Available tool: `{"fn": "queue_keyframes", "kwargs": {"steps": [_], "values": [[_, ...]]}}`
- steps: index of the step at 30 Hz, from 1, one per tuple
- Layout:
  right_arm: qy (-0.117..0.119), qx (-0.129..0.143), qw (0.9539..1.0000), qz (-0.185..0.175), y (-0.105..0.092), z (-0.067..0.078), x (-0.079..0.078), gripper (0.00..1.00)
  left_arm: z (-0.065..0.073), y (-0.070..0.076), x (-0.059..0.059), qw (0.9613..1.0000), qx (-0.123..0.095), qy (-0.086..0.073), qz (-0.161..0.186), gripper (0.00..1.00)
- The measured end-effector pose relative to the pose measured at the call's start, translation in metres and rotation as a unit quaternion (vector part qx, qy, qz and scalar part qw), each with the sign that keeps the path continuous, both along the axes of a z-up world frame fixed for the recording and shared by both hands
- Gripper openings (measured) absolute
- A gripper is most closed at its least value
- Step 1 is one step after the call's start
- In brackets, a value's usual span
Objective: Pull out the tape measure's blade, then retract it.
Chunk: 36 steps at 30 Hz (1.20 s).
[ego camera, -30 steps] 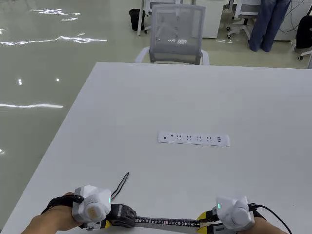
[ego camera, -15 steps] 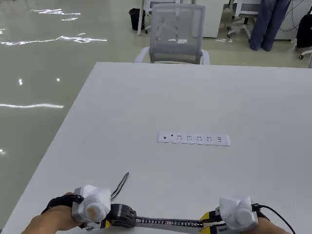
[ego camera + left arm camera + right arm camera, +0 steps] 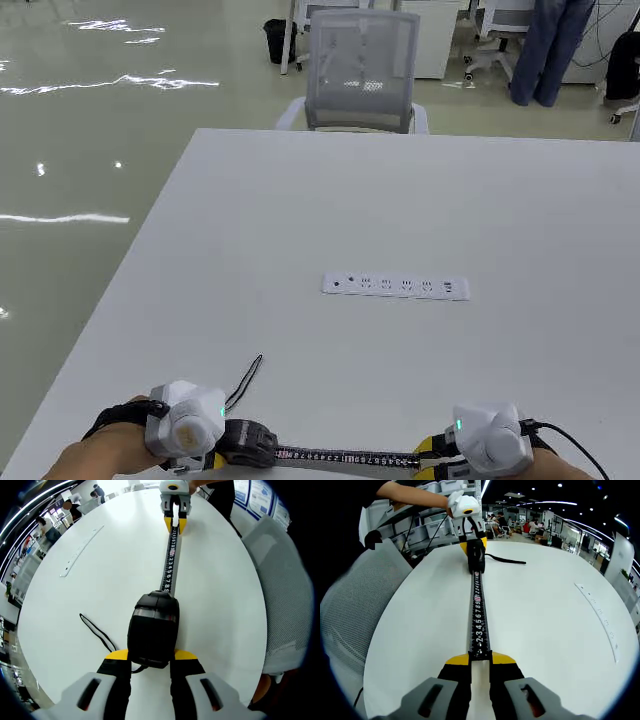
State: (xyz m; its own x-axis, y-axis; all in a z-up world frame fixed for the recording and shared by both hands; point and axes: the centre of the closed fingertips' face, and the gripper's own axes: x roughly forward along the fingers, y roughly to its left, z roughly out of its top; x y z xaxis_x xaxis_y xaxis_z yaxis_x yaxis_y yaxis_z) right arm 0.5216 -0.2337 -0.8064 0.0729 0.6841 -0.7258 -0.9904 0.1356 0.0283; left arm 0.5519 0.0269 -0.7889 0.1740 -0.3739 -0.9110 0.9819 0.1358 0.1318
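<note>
A black tape measure case [image 3: 250, 443] lies near the table's front edge, and my left gripper [image 3: 216, 460] is shut on its rear. In the left gripper view the case [image 3: 152, 627] sits between the yellow-tipped jaws of the left gripper [image 3: 150, 655]. The numbered blade [image 3: 345, 458] runs rightward from the case, low over the table. My right gripper [image 3: 428, 464] is shut on the blade's end. In the right gripper view the blade [image 3: 478, 610] stretches from the right gripper [image 3: 480, 659] to the case [image 3: 476, 555]. A black wrist strap [image 3: 246, 378] trails from the case.
A white power strip [image 3: 395, 286] lies mid-table on the white table [image 3: 400, 190]. A grey mesh chair [image 3: 362, 70] stands at the far edge. A person [image 3: 545, 50] stands at the back right, and a dark bin [image 3: 280, 40] sits on the floor.
My right gripper has moved a little to the right with the blade's end, so slightly more blade is out. The left gripper and case have stayed put.
</note>
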Motion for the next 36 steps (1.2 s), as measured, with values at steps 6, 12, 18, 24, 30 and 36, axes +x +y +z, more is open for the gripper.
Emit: {"fn": "queue_keyframes", "kwargs": {"steps": [6, 12, 18, 24, 30, 36], "values": [[0.000, -0.001, 1.0000, 0.000, -0.002, 0.001, 0.000, 0.11, 0.000, 0.000, 0.000, 1.0000, 0.000, 0.001, 0.001, 0.25], [0.002, -0.001, 1.0000, -0.001, -0.005, -0.001, 0.000, 0.11, 0.000, 0.000, 0.000, 1.0000, 0.000, 0.001, 0.001, 0.25], [0.002, -0.003, 1.0000, -0.001, -0.007, 0.001, -0.001, 0.11, 0.000, 0.000, 0.000, 1.0000, 0.000, 0.001, 0.001, 0.25], [0.004, -0.003, 1.0000, -0.001, -0.010, 0.001, -0.001, 0.11, 0.000, 0.000, 0.000, 1.0000, 0.001, 0.001, 0.001, 0.25], [0.005, -0.004, 1.0000, -0.003, -0.013, 0.001, -0.003, 0.11, 0.000, 0.000, -0.001, 1.0000, 0.002, 0.001, 0.001, 0.25], [0.004, -0.006, 1.0000, -0.005, -0.018, 0.001, -0.003, 0.11, 0.000, 0.000, -0.001, 1.0000, 0.003, 0.002, 0.001, 0.25]]}}
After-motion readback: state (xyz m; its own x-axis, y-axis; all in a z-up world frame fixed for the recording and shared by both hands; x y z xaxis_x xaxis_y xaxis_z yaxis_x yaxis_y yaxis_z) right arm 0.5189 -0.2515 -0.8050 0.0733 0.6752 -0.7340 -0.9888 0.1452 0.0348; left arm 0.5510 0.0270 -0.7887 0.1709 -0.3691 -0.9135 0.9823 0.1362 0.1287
